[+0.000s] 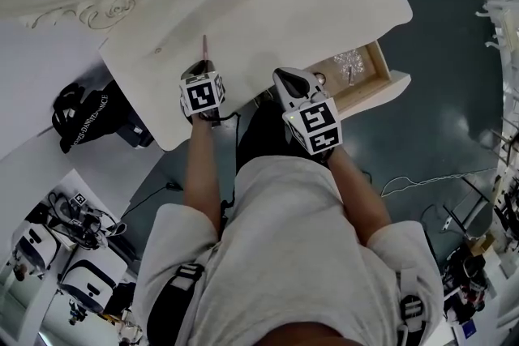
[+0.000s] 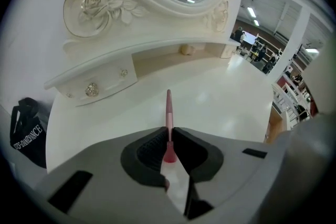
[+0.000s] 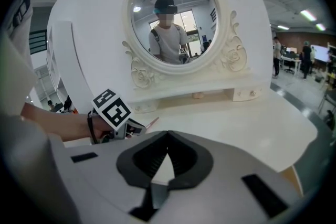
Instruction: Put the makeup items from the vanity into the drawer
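A slim pink makeup pencil (image 2: pixel 168 110) lies on the white vanity top (image 2: pixel 226 107), pointing away toward the mirror. My left gripper (image 2: pixel 169 132) is shut on its near end, the pads pressing both sides. In the head view the pencil (image 1: pixel 205 49) sticks out ahead of the left gripper (image 1: pixel 203 70) near the vanity's front left. My right gripper (image 3: pixel 168 138) is shut with nothing between its pads. It hovers at the vanity's front edge (image 1: pixel 289 83), beside the open wooden drawer (image 1: pixel 381 70). A sparkly item (image 1: pixel 349 63) lies inside the drawer.
An oval mirror (image 3: pixel 170 21) in a carved white frame stands at the back. Small drawers with crystal knobs (image 2: pixel 92 89) sit under its shelf, and a small beige object (image 2: pixel 185 50) rests in the recess. A black bag (image 1: pixel 81 117) lies on the floor to the left.
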A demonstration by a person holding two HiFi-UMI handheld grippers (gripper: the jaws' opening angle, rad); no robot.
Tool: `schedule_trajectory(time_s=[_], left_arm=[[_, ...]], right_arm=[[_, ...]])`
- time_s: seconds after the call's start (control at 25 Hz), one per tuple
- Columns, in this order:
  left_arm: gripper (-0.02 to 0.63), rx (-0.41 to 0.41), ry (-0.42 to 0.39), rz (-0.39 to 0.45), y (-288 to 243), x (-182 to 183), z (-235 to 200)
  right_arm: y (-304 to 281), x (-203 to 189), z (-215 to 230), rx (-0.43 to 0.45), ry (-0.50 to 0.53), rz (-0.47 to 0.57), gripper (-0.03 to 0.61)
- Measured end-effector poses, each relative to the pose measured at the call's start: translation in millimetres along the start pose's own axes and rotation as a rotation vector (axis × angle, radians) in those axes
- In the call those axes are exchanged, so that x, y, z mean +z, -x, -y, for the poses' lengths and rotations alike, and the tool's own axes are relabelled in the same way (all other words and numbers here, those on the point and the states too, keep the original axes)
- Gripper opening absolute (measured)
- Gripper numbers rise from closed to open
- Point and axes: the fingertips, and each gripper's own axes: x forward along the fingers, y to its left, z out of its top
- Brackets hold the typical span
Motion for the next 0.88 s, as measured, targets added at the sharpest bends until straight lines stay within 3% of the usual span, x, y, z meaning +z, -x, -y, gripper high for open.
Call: schedule_trajectory(time_s=[0.32,0.88], left_arm=[[0.044,-0.087,-0.088,0.081,22,27,75],[0.044,-0.223,-0.261,0.075,20,29,193]], right_arm=[[27,-8,28,-0.050,-0.022,0.029,0.014],[86,-40,87,-0.175,-0.112,0.062,0.014]])
